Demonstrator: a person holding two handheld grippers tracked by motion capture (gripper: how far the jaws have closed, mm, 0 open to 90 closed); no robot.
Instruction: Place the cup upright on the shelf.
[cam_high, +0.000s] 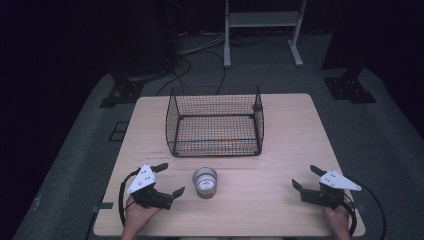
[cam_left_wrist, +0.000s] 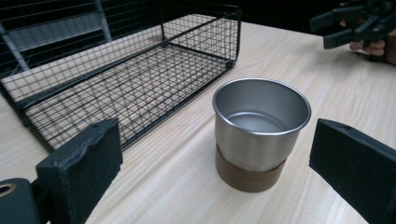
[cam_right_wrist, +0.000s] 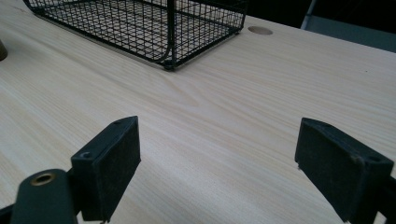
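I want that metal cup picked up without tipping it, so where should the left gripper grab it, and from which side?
Grip the metal cup across its steel wall, just above the brown base band, coming in level from the person's side. It stands upright and open-topped, its round sides are free all around, and the left gripper already faces it with its jaws wide open, probably wider than the cup.

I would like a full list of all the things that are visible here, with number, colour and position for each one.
metal cup: 1, silver with a brown base band, upright on the table, in front of the basket's open side, near the left gripper.
wire basket: 1, black mesh, middle of the table, nothing in it.
table: 1, light wood, with a round hole in its top in the right gripper view.
white frame: 1, on the floor behind the table.
black stands: 2, on the floor, beyond the table's far corners.
left gripper: 1, black, jaws open, beside the cup.
right gripper: 1, black, jaws open, near right table edge.
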